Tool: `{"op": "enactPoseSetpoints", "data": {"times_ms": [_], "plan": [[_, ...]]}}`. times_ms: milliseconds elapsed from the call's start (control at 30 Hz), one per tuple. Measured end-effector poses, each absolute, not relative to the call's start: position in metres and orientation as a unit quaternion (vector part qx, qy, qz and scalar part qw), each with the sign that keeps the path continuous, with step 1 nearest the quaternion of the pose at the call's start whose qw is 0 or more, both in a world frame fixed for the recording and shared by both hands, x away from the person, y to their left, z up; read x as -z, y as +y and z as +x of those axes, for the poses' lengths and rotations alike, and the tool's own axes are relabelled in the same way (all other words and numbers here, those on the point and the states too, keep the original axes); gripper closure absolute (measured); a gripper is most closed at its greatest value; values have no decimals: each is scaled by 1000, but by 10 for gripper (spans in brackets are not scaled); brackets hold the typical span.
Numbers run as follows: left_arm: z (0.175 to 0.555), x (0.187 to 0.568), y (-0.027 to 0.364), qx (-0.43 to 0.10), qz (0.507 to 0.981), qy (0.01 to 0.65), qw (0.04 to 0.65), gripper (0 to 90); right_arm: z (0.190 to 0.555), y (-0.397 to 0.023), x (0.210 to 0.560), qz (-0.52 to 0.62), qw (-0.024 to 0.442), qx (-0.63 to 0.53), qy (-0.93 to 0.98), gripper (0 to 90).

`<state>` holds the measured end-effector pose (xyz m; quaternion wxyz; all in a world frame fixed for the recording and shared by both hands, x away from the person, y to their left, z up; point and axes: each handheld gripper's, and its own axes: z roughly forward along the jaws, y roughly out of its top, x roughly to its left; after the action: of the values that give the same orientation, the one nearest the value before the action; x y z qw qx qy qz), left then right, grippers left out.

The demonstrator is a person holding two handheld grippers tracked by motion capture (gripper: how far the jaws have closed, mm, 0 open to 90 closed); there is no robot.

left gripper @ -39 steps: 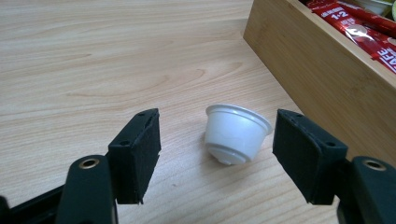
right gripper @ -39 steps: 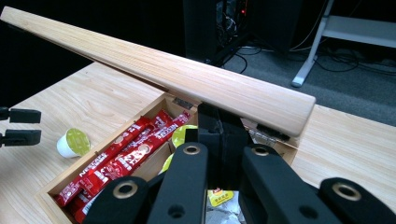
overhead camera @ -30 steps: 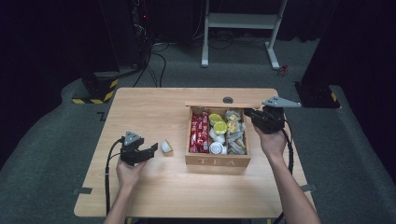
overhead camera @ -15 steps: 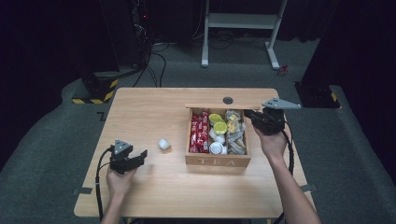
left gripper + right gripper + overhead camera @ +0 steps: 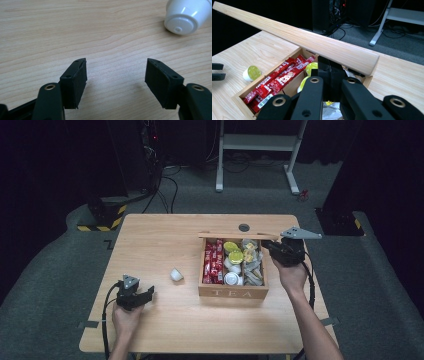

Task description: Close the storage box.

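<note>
A: Where is the pod (image 5: 175,274) sitting?

B: It is lying on its side on the counter (image 5: 150,240), between the left gripper (image 5: 148,294) and the tea box (image 5: 232,292), clear of both. From the left fingers (image 5: 75,82) it is lying ahead and off to the right, outside their gap; its flat end is facing them, so its axis is running roughly toward the gripper.

A: Those fingers?

B: They are standing apart with nothing but bare wood between them, and they have just been narrowing a little.

A: And the other hand?

B: The right gripper (image 5: 267,246) is clamping the box's lid (image 5: 297,37), fingers closed on it, keeping it raised. So the left one is nearer the pod.

A: Counts?

B: One pod out on the counter, one box, one lid, two grippers. Inside I am seeing red sachets (image 5: 279,80), yellow-topped pods (image 5: 233,251) and wrapped bags, too packed to count.
</note>
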<state>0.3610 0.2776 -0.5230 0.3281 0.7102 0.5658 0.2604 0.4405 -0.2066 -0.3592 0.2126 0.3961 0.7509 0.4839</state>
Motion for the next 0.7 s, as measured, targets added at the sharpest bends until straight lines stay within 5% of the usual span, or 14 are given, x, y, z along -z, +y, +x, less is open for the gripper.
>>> {"op": "enactPoseSetpoints", "data": {"times_ms": [700], "plan": [[361, 528, 279, -260, 709, 572, 319, 317, 420, -211, 378, 390, 200, -476, 762, 898]]}}
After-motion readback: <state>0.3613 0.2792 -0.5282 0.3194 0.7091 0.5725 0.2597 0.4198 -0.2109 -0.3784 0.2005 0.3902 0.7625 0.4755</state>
